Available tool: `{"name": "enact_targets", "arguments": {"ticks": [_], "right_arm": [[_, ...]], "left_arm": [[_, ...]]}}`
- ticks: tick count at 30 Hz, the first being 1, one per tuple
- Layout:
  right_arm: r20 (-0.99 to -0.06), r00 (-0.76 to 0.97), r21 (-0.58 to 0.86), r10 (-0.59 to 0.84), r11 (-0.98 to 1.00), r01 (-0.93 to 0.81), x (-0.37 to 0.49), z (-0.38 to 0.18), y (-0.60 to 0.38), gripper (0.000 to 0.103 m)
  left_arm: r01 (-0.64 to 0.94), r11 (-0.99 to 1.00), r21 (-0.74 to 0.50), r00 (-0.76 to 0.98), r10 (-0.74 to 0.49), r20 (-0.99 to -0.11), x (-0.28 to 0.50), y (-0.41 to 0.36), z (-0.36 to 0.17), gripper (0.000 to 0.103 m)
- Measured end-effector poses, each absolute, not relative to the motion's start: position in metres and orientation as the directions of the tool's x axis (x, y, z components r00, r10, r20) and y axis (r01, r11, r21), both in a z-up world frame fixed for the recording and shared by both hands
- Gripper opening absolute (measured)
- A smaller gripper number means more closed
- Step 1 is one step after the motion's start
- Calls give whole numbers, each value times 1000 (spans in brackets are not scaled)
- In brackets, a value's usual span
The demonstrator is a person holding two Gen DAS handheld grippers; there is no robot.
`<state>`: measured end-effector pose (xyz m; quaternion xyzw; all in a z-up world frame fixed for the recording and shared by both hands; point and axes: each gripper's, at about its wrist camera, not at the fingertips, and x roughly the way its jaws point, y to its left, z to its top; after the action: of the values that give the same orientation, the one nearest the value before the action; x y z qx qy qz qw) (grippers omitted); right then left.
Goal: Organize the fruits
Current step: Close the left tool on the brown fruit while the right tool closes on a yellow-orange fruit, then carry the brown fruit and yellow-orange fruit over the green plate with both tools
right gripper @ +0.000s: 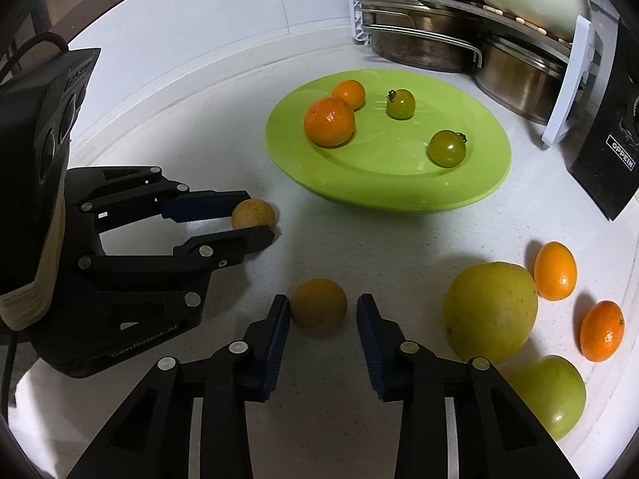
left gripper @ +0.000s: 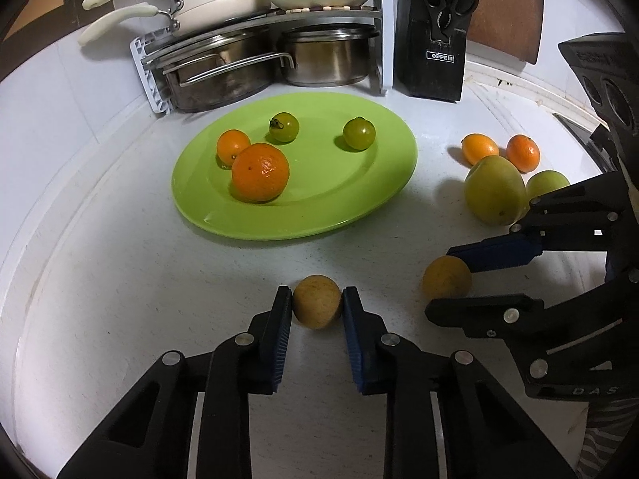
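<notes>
A green plate (left gripper: 339, 207) (right gripper: 471, 187) holds a large orange (left gripper: 260, 172), a small orange (left gripper: 231, 144) and two green tomatoes (left gripper: 284, 127) (left gripper: 359, 133). My left gripper (left gripper: 317, 303) (right gripper: 255, 223) is shut on a small yellow-brown fruit (left gripper: 317, 300) (right gripper: 253, 214) that rests on the white counter. My right gripper (right gripper: 322, 311) (left gripper: 443, 279) is open around a second yellow-brown fruit (right gripper: 318, 305) (left gripper: 446, 277), its left pad close to the fruit, its right pad apart from it.
Right of the plate lie two large green-yellow fruits (right gripper: 490, 305) (right gripper: 555, 395) and two small oranges (right gripper: 555, 270) (right gripper: 601, 330). A rack of steel pots (left gripper: 271, 60) and a black knife block (left gripper: 433, 36) stand at the back.
</notes>
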<state>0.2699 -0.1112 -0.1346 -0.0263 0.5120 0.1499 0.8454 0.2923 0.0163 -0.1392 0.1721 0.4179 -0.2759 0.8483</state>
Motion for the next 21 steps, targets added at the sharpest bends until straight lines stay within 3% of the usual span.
{"name": "enact_targets", "arguments": {"ticks": [21], "right_arm": [[-829, 502, 106, 248, 949, -296, 256, -102, -113, 30]], "left_arm": [[484, 875, 34, 577, -289, -764, 267, 30, -101, 26]]}}
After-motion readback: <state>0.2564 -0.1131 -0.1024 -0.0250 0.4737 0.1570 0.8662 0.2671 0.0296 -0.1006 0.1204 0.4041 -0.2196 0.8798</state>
